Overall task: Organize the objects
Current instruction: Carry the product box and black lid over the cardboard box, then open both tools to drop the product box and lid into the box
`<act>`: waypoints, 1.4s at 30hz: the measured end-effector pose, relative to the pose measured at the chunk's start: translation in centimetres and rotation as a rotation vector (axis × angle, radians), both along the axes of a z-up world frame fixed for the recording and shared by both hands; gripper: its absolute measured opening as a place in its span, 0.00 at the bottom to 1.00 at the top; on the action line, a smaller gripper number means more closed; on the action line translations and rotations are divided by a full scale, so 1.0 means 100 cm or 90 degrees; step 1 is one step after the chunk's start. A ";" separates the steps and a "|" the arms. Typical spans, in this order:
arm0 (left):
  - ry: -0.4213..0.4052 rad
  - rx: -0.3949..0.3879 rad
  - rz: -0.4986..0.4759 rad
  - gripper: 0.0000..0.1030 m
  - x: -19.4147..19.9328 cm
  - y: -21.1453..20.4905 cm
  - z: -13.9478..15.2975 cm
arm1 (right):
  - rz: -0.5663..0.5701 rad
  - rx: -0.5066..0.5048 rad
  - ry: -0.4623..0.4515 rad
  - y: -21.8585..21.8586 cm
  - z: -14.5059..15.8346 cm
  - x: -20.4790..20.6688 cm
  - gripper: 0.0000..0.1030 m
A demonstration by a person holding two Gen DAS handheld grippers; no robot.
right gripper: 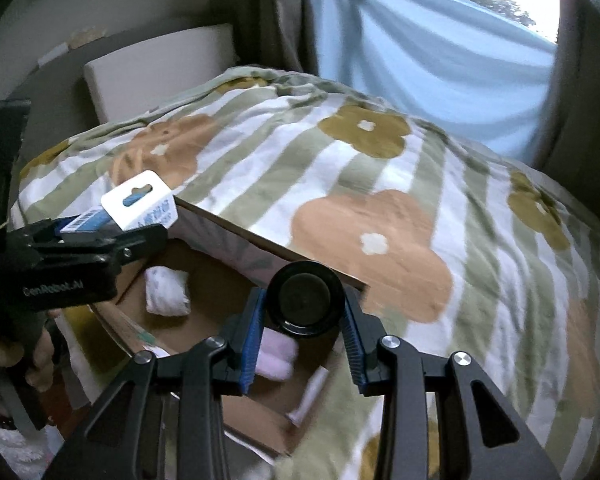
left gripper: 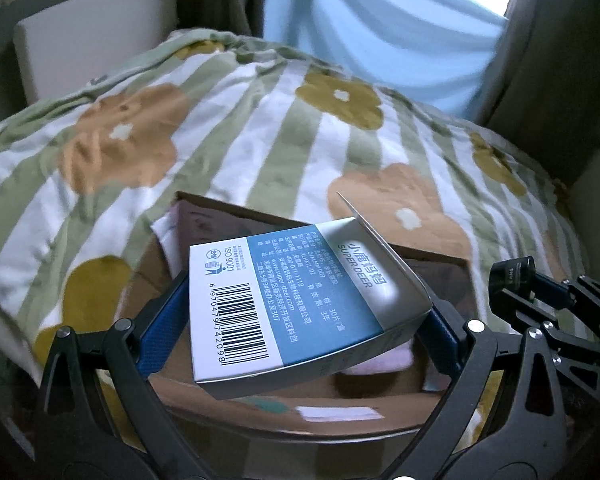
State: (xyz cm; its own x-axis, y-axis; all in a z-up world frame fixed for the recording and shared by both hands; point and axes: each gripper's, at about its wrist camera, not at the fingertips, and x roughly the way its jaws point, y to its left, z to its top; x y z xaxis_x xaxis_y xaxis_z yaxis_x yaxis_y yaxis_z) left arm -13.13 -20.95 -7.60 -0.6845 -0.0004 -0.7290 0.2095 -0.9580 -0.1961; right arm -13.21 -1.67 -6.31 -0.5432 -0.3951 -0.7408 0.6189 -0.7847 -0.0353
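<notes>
My left gripper [left gripper: 300, 312] is shut on a blue-and-white carton [left gripper: 296, 300] with a barcode, held tilted above an open cardboard box [left gripper: 204, 216] on the bed. The same carton [right gripper: 140, 204] and the left gripper [right gripper: 100, 240] show at the left of the right wrist view. My right gripper [right gripper: 304, 312] is shut on a black round jar [right gripper: 306, 298], held over the cardboard box [right gripper: 228, 288]. Inside the box lie a white packet [right gripper: 167, 291], a pink soft item [right gripper: 276, 354] and a small white tube [right gripper: 310, 394].
The box rests on a green-striped flowered blanket [right gripper: 400, 220] covering the bed. A beige headboard cushion [right gripper: 152, 72] stands behind. A blue curtain [right gripper: 432, 64] hangs at the window beyond. The right gripper with its jar [left gripper: 516, 272] shows at the right of the left wrist view.
</notes>
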 end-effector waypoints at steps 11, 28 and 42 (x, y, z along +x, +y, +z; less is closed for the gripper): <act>-0.041 -0.008 0.016 0.96 -0.011 -0.036 -0.038 | 0.038 0.018 -0.038 -0.051 -0.034 -0.010 0.33; -0.057 0.002 0.002 0.96 -0.021 -0.036 -0.058 | 0.036 0.040 -0.070 -0.058 -0.056 -0.019 0.33; -0.056 -0.028 -0.003 0.99 -0.022 -0.031 -0.056 | 0.036 0.030 -0.084 -0.052 -0.054 -0.019 0.44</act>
State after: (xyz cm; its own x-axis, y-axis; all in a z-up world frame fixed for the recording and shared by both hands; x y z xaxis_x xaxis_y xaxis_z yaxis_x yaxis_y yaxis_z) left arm -15.37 -24.04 -13.20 -0.6178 -0.0306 -0.7857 0.2196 -0.9662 -0.1350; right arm -15.14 -6.85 -11.72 -0.4181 -0.3858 -0.8224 0.6639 -0.7477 0.0133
